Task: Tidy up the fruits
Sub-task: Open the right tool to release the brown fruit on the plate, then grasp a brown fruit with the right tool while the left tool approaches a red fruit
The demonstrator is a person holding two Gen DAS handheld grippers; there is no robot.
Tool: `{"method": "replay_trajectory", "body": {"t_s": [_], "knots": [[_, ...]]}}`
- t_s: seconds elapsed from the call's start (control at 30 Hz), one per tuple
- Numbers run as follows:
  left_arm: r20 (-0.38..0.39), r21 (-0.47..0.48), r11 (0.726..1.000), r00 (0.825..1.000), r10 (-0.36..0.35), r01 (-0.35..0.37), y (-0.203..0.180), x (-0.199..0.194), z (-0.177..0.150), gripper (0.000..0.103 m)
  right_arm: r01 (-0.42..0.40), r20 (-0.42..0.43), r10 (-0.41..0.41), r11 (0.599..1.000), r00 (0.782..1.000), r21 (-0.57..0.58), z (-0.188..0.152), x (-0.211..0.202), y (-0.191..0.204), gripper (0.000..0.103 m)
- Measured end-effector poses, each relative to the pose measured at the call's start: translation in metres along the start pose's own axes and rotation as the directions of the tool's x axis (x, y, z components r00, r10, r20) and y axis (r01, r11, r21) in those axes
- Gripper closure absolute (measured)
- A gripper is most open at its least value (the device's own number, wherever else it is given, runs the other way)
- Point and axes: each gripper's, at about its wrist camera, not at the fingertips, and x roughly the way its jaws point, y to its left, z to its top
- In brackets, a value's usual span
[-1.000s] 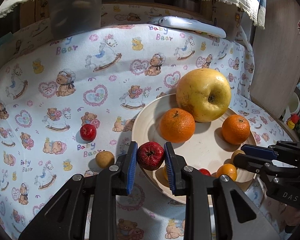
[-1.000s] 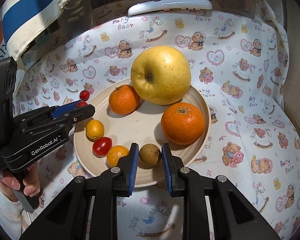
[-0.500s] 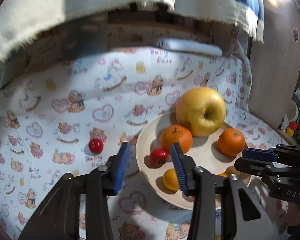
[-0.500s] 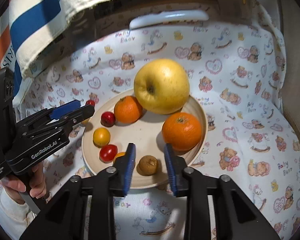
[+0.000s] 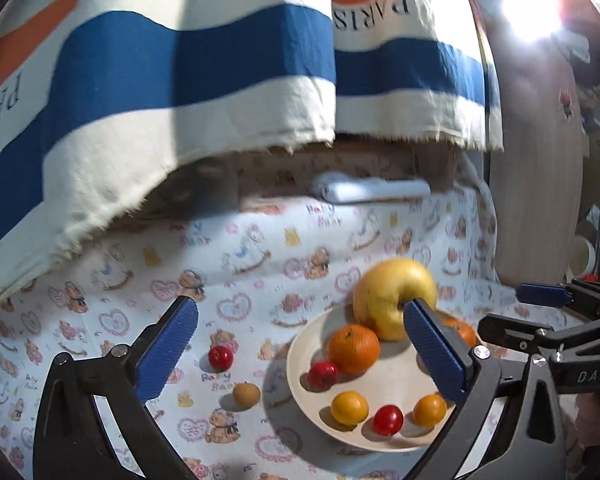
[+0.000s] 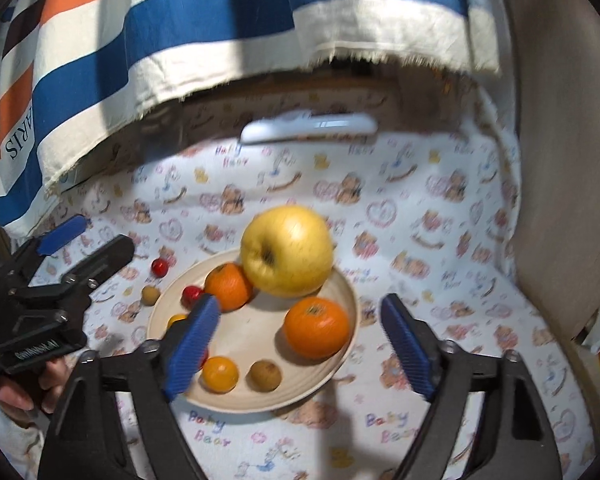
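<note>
Striped cloth (image 5: 188, 92) hangs across top of frame, over bear-print cover (image 6: 440, 216).
Plate (image 6: 350, 344) centre frame, collecting fruit: apple (image 6: 287, 250), two oranges (image 6: 316, 327), small citrus, tomato, brown fruit (image 6: 265, 375).
Left gripper (image 5: 300, 344) jaws just been opening, released, nothing between; red fruit (image 5: 323, 374) sits on plate.
Right gripper (image 6: 300, 340) same, empty.
Off plate, left: cherry (image 5: 221, 357), brown ball (image 5: 247, 393), likely next.

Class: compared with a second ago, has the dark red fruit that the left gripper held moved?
Yes. The dark red fruit went from the plate's near rim inward, beside the orange; the left gripper has just opened.
</note>
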Motion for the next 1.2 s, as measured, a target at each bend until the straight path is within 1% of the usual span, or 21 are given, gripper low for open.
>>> {"method": "replay_trajectory", "body": {"t_s": [0.1,0.17,0.33,0.47,0.53,0.57,0.6,0.63,0.67,0.73,0.83,0.93,1.03,1.07,1.1,1.13,1.2], "knots": [[0.014,-0.027,1.0,1.0,0.008,-0.008,0.007,-0.001,0.001,0.001,0.022,0.032,-0.022,1.0,0.999,0.005,0.001,-0.003,-0.002,0.013],[0.024,-0.034,0.999,0.999,0.023,-0.022,0.009,-0.004,0.002,0.001,0.028,0.04,-0.029,1.0,0.999,0.01,0.002,-0.003,-0.003,0.0],[0.057,-0.05,0.998,0.997,0.046,-0.043,0.014,-0.013,0.003,0.001,0.048,0.078,-0.049,0.999,0.996,0.011,0.002,-0.008,-0.003,0.0],[0.047,-0.024,0.998,0.997,0.063,-0.061,0.015,-0.014,0.008,0.001,0.061,0.099,-0.062,0.998,0.993,0.014,0.001,-0.01,-0.004,0.0],[0.035,-0.012,0.994,0.994,0.105,-0.105,0.018,-0.014,0.014,0.001,0.073,0.11,-0.073,0.997,0.991,0.009,0.001,-0.01,-0.003,0.0],[0.018,-0.008,0.993,0.993,0.12,-0.12,0.02,-0.012,0.017,0.001,0.08,0.114,-0.08,0.997,0.99,0.008,0.001,-0.01,-0.003,0.0],[-0.012,-0.009,0.993,0.993,0.119,-0.119,0.024,-0.009,0.02,0.001,0.081,0.114,-0.082,0.997,0.99,0.009,0.001,-0.01,-0.003,0.0],[-0.055,-0.018,0.992,0.99,0.127,-0.128,0.03,-0.003,0.022,0.001,0.076,0.11,-0.076,0.997,0.991,0.009,0.001,-0.01,-0.003,0.0],[-0.1,-0.027,0.988,0.984,0.146,-0.149,0.035,0.003,0.023,0.001,0.071,0.106,-0.071,0.997,0.992,0.007,0.001,-0.009,-0.002,0.0],[-0.207,-0.077,0.984,0.968,0.142,-0.161,0.051,0.017,0.021,0.001,0.074,0.107,-0.074,0.997,0.991,-0.001,0.001,-0.009,0.0,0.0],[-0.34,-0.17,0.969,0.934,0.112,-0.179,0.073,0.033,0.01,0.017,0.101,0.107,-0.099,0.995,0.989,-0.016,0.0,-0.006,0.001,0.0],[-0.417,-0.257,0.945,0.905,0.083,-0.204,0.089,0.043,-0.005,0.024,0.139,0.113,-0.135,0.99,0.984,-0.028,-0.001,-0.003,0.002,0.0],[-0.45,-0.316,0.921,0.891,0.065,-0.227,0.1,0.051,-0.018,0.03,0.144,0.126,-0.138,0.989,0.982,-0.038,-0.003,-0.004,0.003,0.0],[-0.449,-0.337,0.914,0.892,0.054,-0.225,0.102,0.052,-0.021,0.035,0.138,0.13,-0.131,0.99,0.983,-0.04,-0.003,-0.004,0.003,0.0],[-0.436,-0.36,0.907,0.899,0.041,-0.216,0.105,0.051,-0.025,0.036,0.131,0.132,-0.123,0.99,0.983,-0.047,-0.002,-0.005,0.005,0.0],[-0.417,-0.374,0.902,0.908,0.042,-0.214,0.108,0.049,-0.027,0.036,0.127,0.127,-0.12,0.99,0.985,-0.053,0.0,-0.005,0.007,0.001],[-0.391,-0.371,0.901,0.918,0.07,-0.227,0.112,0.044,-0.03,0.037,0.096,0.102,-0.09,0.994,0.991,-0.055,0.005,-0.004,0.013,0.007]]}}
